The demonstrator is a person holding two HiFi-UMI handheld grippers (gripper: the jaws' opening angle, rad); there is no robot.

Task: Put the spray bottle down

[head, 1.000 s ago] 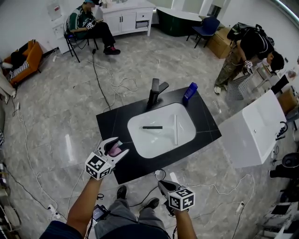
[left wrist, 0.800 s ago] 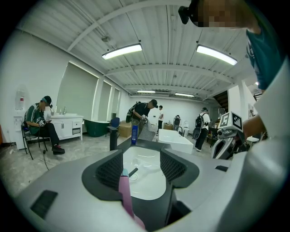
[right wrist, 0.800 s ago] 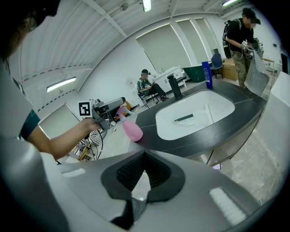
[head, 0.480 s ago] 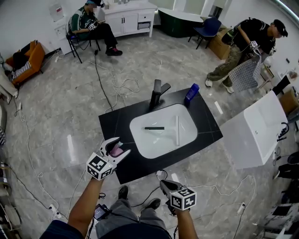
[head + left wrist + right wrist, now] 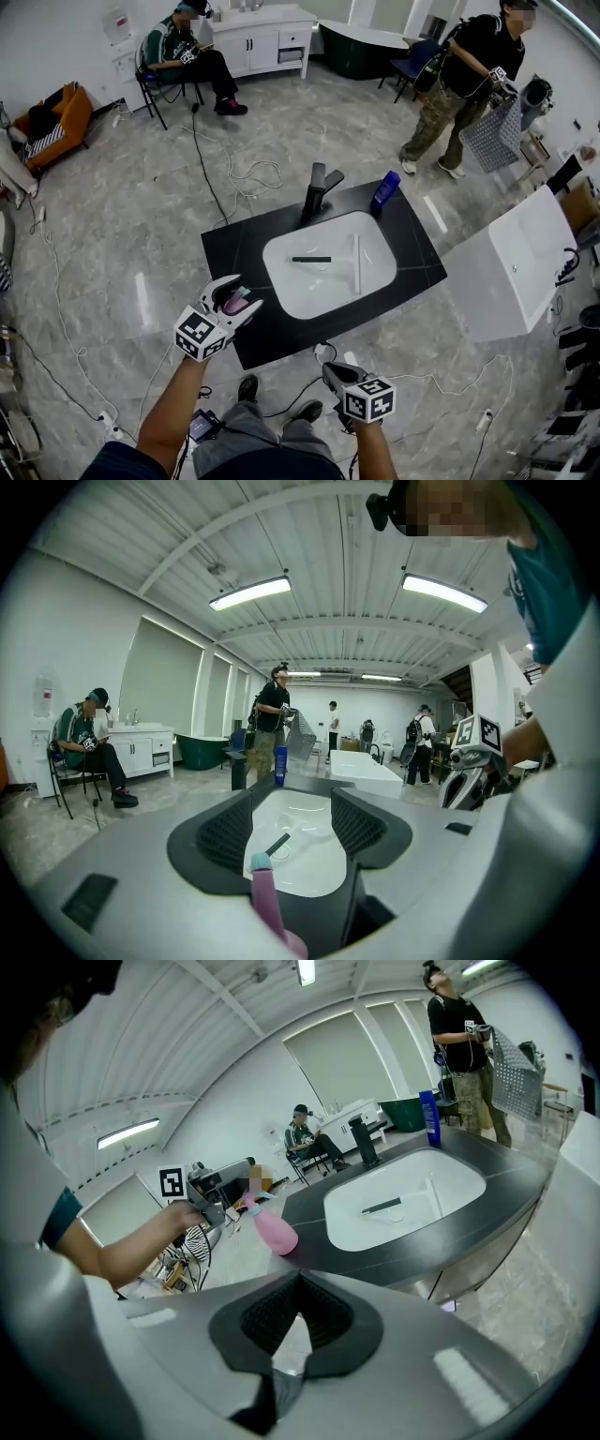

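Head view: the left gripper (image 5: 234, 298) hovered at the black tabletop's (image 5: 234, 248) near-left corner, the pink spray bottle (image 5: 231, 303) between its fingers. Left gripper view: those fingers stood wide apart, apparently letting the bottle go. Right gripper view: the bottle appeared to rest on that corner, while the idle right gripper (image 5: 298, 1283) was pinched closed on nothing.

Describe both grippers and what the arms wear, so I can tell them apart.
The left gripper and right gripper match: light grey bodies, black ribbed pads inside the jaws, each carrying a cube of black-and-white square markers. No cables show on them. The arms are bare below short dark teal sleeves.
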